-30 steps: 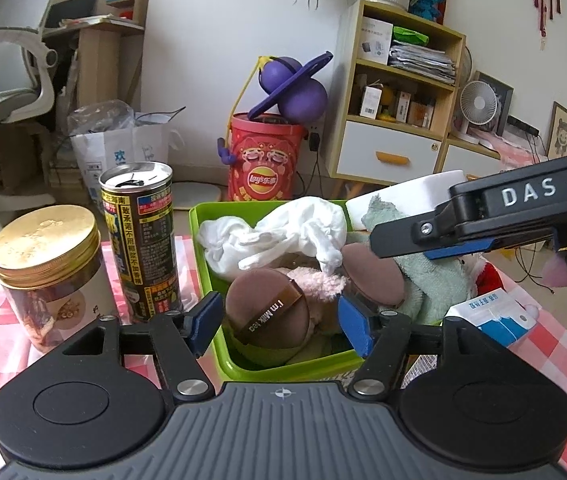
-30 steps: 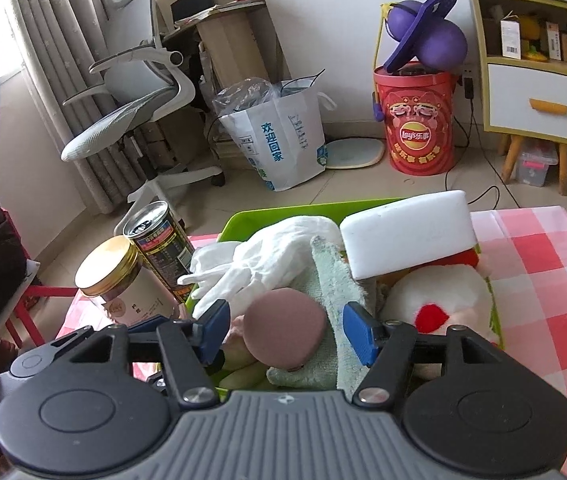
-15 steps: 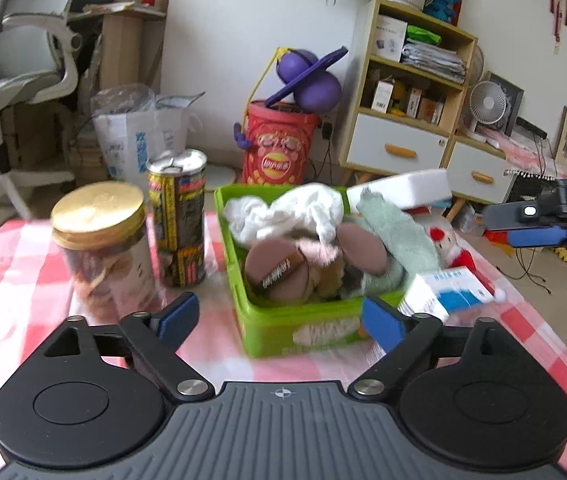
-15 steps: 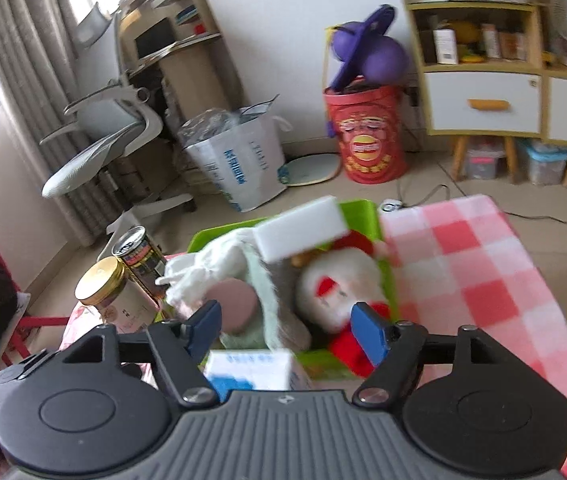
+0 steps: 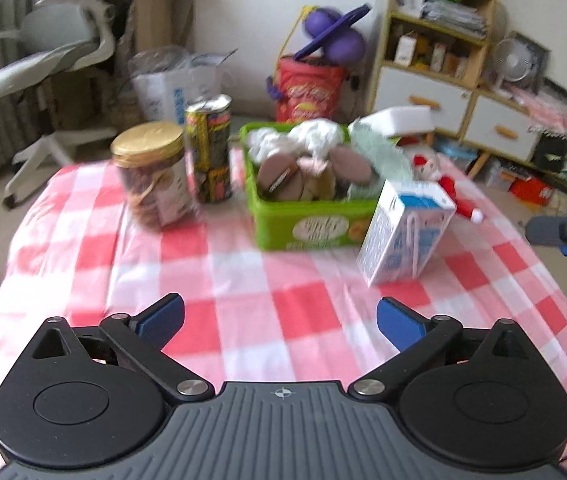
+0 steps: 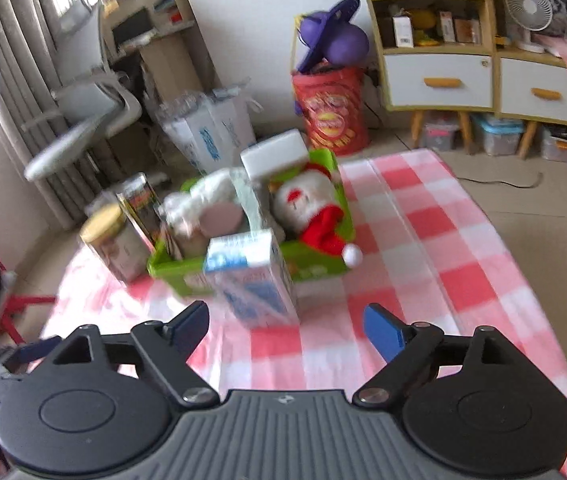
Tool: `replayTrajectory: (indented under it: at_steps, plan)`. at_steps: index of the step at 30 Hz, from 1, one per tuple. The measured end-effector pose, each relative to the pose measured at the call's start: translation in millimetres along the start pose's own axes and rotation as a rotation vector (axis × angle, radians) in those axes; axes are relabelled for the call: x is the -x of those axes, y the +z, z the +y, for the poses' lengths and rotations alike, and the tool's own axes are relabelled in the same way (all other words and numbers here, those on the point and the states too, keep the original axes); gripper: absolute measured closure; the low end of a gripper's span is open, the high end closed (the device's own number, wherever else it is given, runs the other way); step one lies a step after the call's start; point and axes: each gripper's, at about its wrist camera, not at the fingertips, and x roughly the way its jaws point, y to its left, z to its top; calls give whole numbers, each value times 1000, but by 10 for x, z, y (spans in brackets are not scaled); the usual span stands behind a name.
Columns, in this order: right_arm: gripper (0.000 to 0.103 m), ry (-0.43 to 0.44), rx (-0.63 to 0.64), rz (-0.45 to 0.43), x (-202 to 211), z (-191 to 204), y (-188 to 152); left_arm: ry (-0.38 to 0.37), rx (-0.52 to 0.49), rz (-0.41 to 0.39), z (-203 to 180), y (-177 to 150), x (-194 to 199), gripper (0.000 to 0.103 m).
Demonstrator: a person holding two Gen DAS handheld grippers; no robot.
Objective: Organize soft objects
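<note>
Left wrist view: the left gripper (image 5: 279, 316) has just been spreading its jaws and holds nothing, over bare checked tablecloth (image 5: 243, 280). Farther back the green bin (image 5: 311, 224) holds the soft objects (image 5: 311, 156); a milk carton (image 5: 403, 232) leans at its right corner, a can (image 5: 208, 148) and jar (image 5: 151, 176) stand left.

Right wrist view: the right gripper (image 6: 285, 326), jaws also just widening and empty, sits near the carton (image 6: 253, 276). Open cloth runs to the table's right edge (image 6: 523, 264). A Santa plush's (image 6: 311, 208) hat droops over the bin (image 6: 323, 264) rim.

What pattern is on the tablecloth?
Red-and-white checks on the tablecloth, clearest in the left wrist view.
</note>
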Motion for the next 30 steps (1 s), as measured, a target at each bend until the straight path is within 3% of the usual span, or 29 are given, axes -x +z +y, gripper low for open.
replayTrajectory:
  at_steps: [4, 9, 16, 30]
  plan:
    - [28, -53, 58, -1, 153, 176, -171, 29, 28, 36, -61, -90, 187, 5]
    - [27, -119, 26, 44, 219, 200, -290, 103, 28, 43, -204, -143, 355, 5]
    - [23, -112, 15, 44, 256, 288, -304, 154, 29, 23, -291, -102, 428, 5]
    - [23, -121, 34, 65, 174, 351, -331, 145, 53, 53, -271, -110, 396, 5]
